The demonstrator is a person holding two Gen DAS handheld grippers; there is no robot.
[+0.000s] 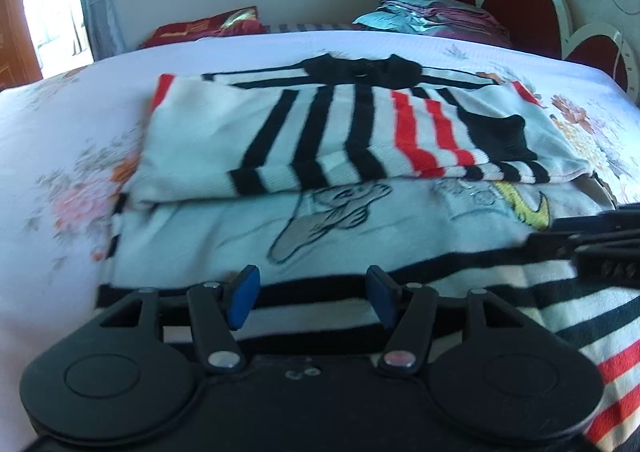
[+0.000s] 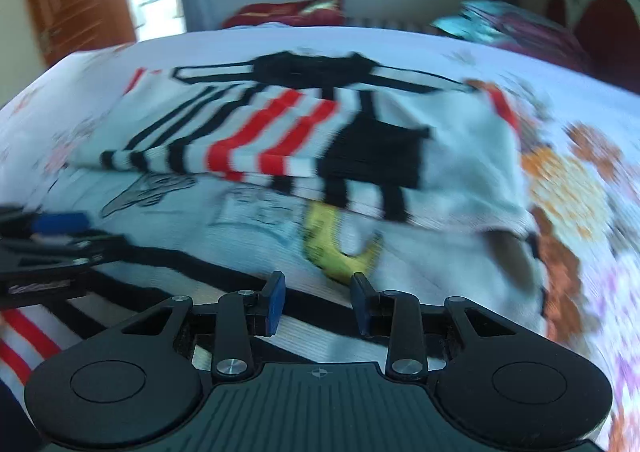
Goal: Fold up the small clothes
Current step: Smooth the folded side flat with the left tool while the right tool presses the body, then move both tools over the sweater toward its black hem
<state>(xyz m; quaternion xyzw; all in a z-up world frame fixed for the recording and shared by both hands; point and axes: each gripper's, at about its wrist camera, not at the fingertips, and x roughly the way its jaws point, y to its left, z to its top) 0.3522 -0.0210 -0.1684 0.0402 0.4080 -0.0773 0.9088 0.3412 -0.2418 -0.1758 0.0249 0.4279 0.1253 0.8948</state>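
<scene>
Clothes pile, red pillow at bed far edge. Sweater mid-bed (sleeves folded in), hem under both grippers: left, right, jaws spread, pinching nothing.

No readable text; lettering on the right gripper is blurred.

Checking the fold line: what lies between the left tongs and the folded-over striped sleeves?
In the left wrist view, only the sweater's own white front, with its grey cartoon drawing, lies between the left tongs and the folded sleeves.
</scene>
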